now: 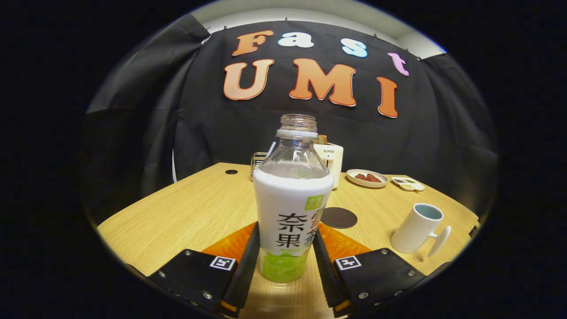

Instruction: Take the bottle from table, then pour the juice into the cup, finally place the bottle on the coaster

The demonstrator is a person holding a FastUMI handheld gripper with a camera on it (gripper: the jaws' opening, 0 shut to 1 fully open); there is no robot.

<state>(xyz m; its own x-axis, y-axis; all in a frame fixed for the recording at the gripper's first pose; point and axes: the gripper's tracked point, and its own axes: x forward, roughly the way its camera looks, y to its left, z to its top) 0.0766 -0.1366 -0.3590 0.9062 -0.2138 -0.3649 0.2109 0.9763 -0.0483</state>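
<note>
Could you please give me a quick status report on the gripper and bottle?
Gripper jaws clamped on the uncapped white-labelled clear plastic bottle. Bottle upright. White handled cup and dark round coaster ahead, unobstructed.

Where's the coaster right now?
The coaster lies flat on the table just beyond the gripper, behind the bottle and left of the cup.

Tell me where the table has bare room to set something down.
The widest bare patch of table lies beside the bottle, away from the cup. A smaller patch lies between coaster and cup. The far edge is crowded: appliance, rack, plate, small dish. The gripper closes on the bottle.
</note>
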